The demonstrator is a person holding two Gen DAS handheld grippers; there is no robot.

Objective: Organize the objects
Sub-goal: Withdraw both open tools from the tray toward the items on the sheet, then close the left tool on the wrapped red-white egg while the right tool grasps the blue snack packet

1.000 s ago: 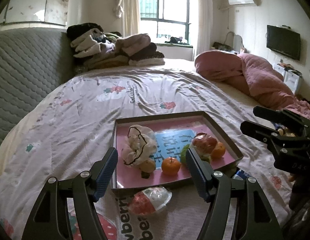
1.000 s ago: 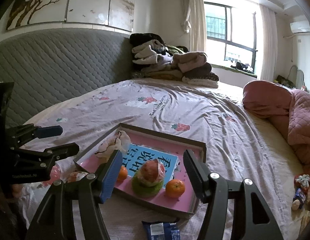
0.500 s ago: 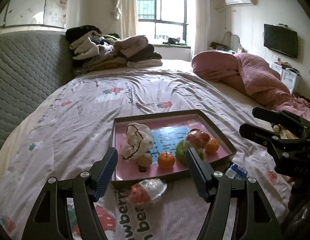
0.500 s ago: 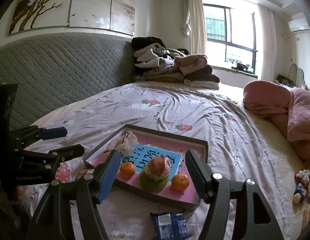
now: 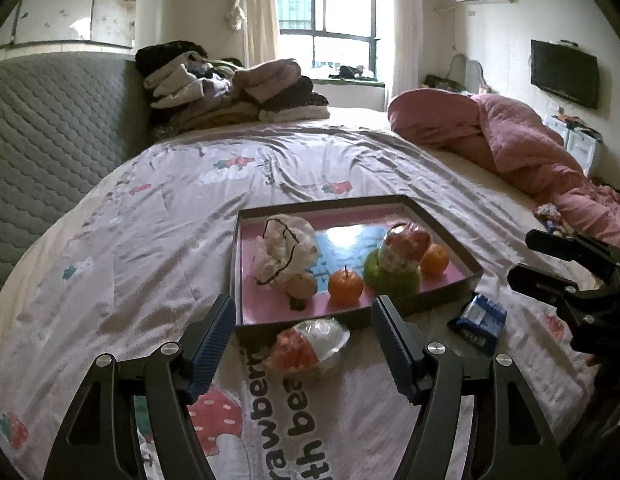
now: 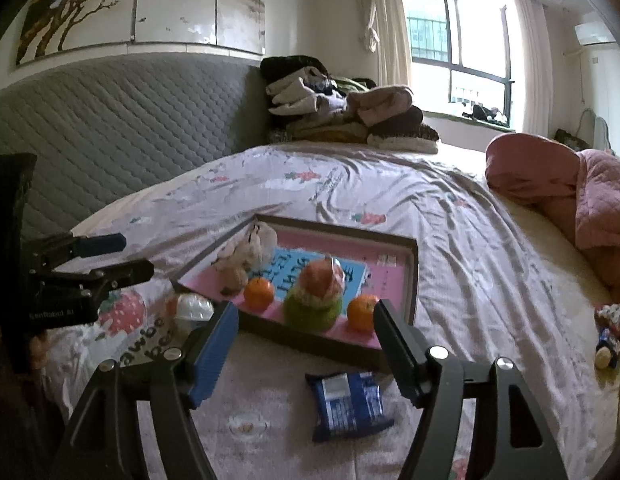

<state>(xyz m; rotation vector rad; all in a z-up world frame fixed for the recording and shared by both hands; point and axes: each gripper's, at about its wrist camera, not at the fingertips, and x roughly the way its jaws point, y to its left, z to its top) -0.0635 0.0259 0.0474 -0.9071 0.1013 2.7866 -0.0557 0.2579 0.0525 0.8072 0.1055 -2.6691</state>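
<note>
Both claws hang over the near edge of the bed, jaws spread wide and holding nothing. Between the left gripper's (image 5: 301, 324) fingers, just ahead of the tips, lies a clear plastic packet with red-orange contents (image 5: 310, 344) on the strawberry-print sheet (image 5: 149, 220), touching or nearly touching the near wall of the dark-rimmed tray (image 5: 245, 216). Below the right gripper (image 6: 303, 324), between its fingers, a blue snack packet (image 6: 348, 404) lies flat on the sheet, just outside the tray's near wall. Inside the pink-floored tray sit 2 oranges, one left of centre (image 5: 345, 286) and one at the right (image 5: 434, 258), with a wrapped red fruit (image 5: 404, 246) on a green foam net (image 5: 394, 280) between them, and a crumpled white bag (image 5: 283, 250) at the left. Each gripper shows at the edge of the other's view, well apart from the tray.
</note>
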